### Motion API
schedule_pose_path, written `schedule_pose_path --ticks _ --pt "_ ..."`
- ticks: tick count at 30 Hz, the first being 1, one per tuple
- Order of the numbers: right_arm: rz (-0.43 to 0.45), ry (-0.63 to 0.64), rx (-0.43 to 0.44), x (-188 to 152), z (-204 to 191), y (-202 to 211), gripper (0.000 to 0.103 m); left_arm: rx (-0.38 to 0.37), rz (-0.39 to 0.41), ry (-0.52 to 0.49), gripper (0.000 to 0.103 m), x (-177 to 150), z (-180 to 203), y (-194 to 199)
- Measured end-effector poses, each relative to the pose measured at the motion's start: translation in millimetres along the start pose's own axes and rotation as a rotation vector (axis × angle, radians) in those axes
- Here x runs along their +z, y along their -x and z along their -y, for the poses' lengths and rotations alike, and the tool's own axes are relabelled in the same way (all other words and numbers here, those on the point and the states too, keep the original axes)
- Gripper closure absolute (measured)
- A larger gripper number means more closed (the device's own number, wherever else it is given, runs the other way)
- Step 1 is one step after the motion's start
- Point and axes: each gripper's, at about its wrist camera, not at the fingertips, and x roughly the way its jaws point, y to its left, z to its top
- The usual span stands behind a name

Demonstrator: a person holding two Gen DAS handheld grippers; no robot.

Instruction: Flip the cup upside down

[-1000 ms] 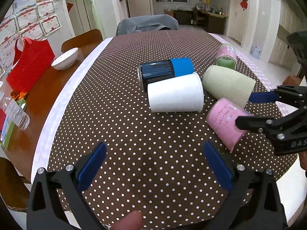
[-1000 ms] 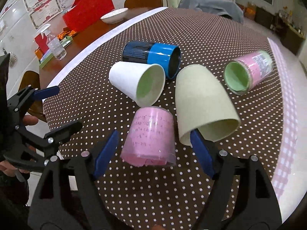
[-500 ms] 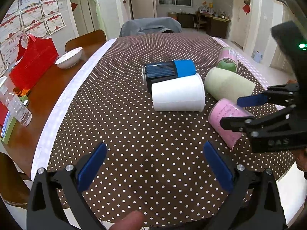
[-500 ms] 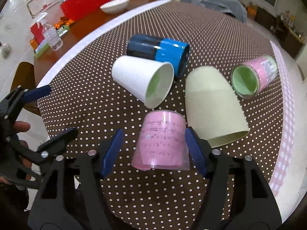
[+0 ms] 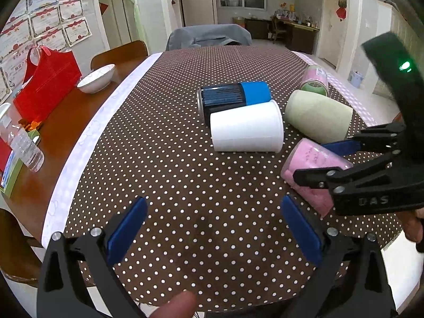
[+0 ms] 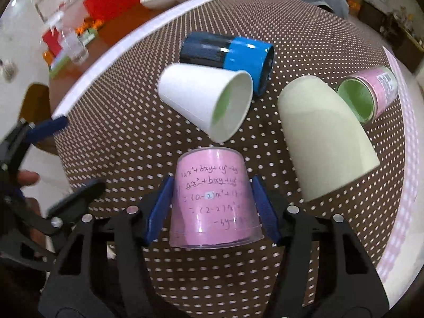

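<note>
My right gripper (image 6: 212, 204) has its blue pads against both sides of the pink cup (image 6: 212, 201), which lies on its side on the dotted desk (image 6: 119, 122) near the front edge, base pointing away from me (handwritten formulas visible on its wall). Whether the pads press firmly, I cannot tell. My left gripper (image 5: 214, 225) hangs wide open over bare cloth, touching nothing. White cup (image 5: 246, 129) and blue cup (image 5: 233, 98) lie touching.
</note>
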Motion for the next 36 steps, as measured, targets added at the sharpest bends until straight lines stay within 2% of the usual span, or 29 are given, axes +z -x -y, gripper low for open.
schedule_pose_path --ticks 5,14,15,17,23,36 --pt "0.067 -0.109 0.074 -13.7 -9.8 14.7 0.043 0.013 0.013 0.004 0.004 -8.9 -6.2 7.9" --pt "0.068 -0.214 0.066 -44.8 -14.5 -2.2 0.04 0.022 0.02 0.01 0.004 -39.3 -10.4 15.8" --pt "0.07 -0.221 0.06 -45.0 -17.2 -3.9 0.039 0.023 0.022 0.011 0.004 -40.9 -10.6 16.5" --pt "0.081 -0.229 0.062 -44.6 -17.3 -1.7 0.025 0.029 0.027 0.016 0.004 -42.2 -11.1 19.2" --pt "0.188 -0.234 0.075 -48.5 -13.1 26.5 0.006 0.035 0.057 0.035 0.004 -39.2 -7.9 29.8" --pt "0.355 -0.18 0.013 -65.9 8.3 75.1 0.006 0.052 0.089 0.052 0.004 -27.6 19.3 47.1"
